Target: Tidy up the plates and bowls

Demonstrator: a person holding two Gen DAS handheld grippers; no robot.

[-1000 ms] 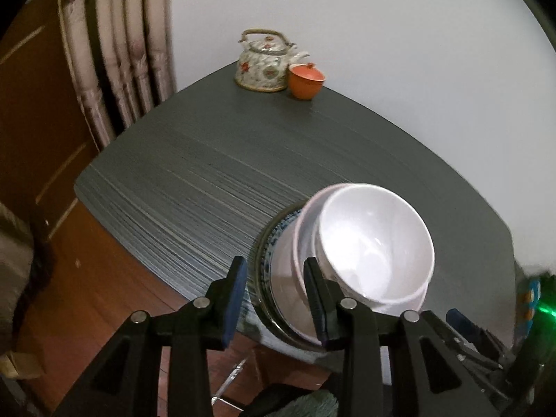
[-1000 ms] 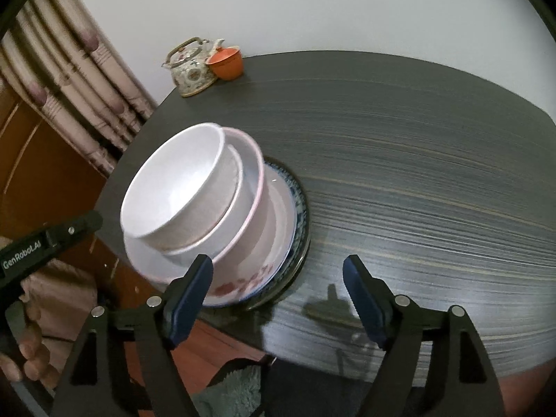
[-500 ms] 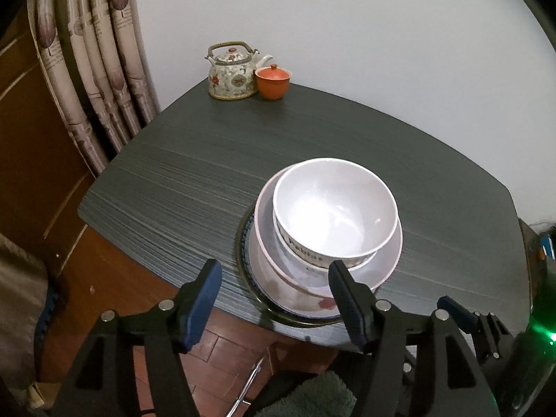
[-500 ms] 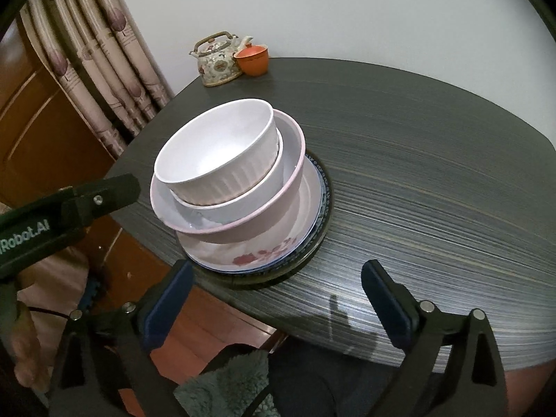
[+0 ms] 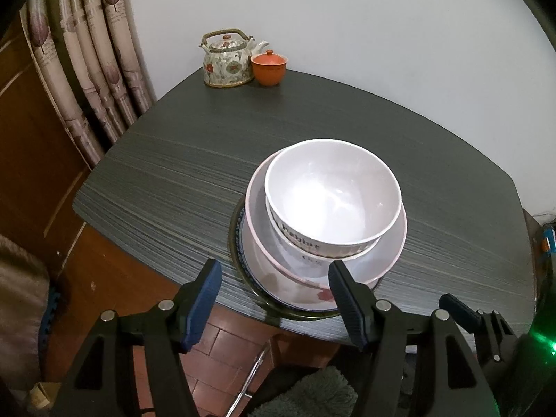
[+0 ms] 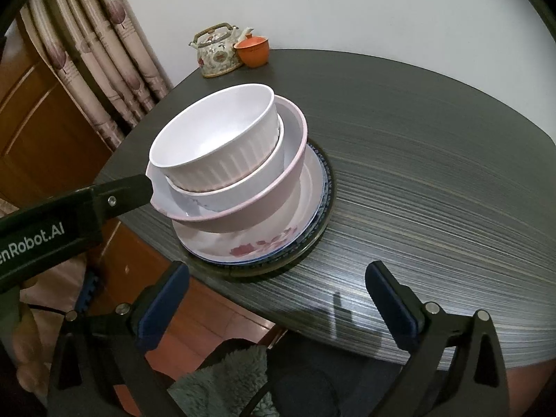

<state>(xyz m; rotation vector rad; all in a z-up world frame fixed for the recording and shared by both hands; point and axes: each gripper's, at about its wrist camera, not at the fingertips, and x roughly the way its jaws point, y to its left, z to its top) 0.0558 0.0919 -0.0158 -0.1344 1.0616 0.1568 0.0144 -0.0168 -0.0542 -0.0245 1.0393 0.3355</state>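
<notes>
Left view: your left gripper [image 5: 274,299] hangs released before the stack [image 5: 323,236], which sits nested widest-at-bottom for stability near the bench [image 5: 173,173] edge.

Right view: your right gripper [image 6: 278,309], jaws parted, holds nothing beside the stack [image 6: 239,180].

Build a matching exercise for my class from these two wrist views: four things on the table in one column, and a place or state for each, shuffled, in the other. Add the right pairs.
Column 1
1. ribbed white bowl
2. pink-rimmed bowl
3. floral plate
4. orange lidded cup

Column 2
A. beside the teapot at the table's far corner
B. top of the stack
C. under the bowls, red flowers on its rim
D. widest bowl, holding the smaller bowls

Pairs: 1-B, 2-D, 3-C, 4-A
</notes>
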